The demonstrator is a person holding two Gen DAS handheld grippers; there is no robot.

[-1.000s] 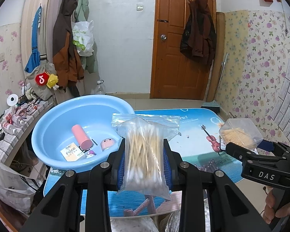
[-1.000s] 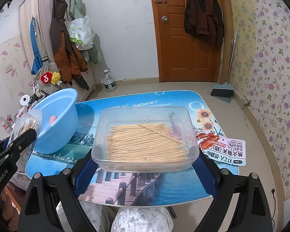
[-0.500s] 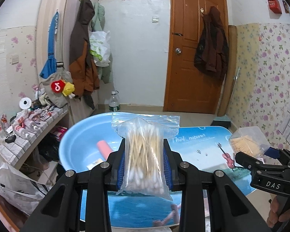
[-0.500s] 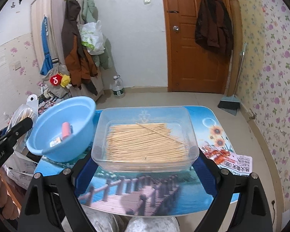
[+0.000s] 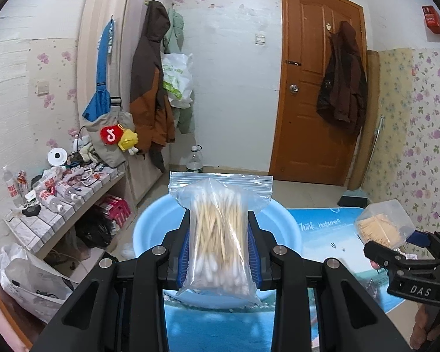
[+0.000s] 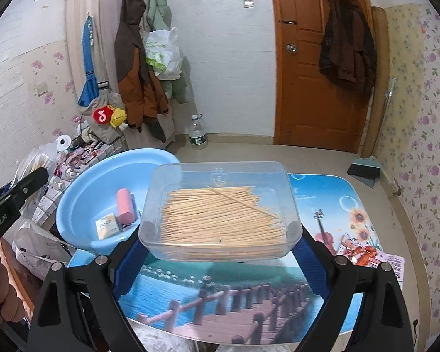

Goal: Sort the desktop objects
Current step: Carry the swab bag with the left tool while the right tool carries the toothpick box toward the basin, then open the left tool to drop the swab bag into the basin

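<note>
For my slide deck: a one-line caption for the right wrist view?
Right gripper holds a clear box of toothpicks above the table, beside the blue basin.

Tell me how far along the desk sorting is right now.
Partly done: a pink cylinder and a small packet already lie in the blue basin. In hand: the left gripper holds a bag of cotton swabs; the right gripper holds a clear box of toothpicks. Left: placing both, plus a printed packet on the table.
</note>
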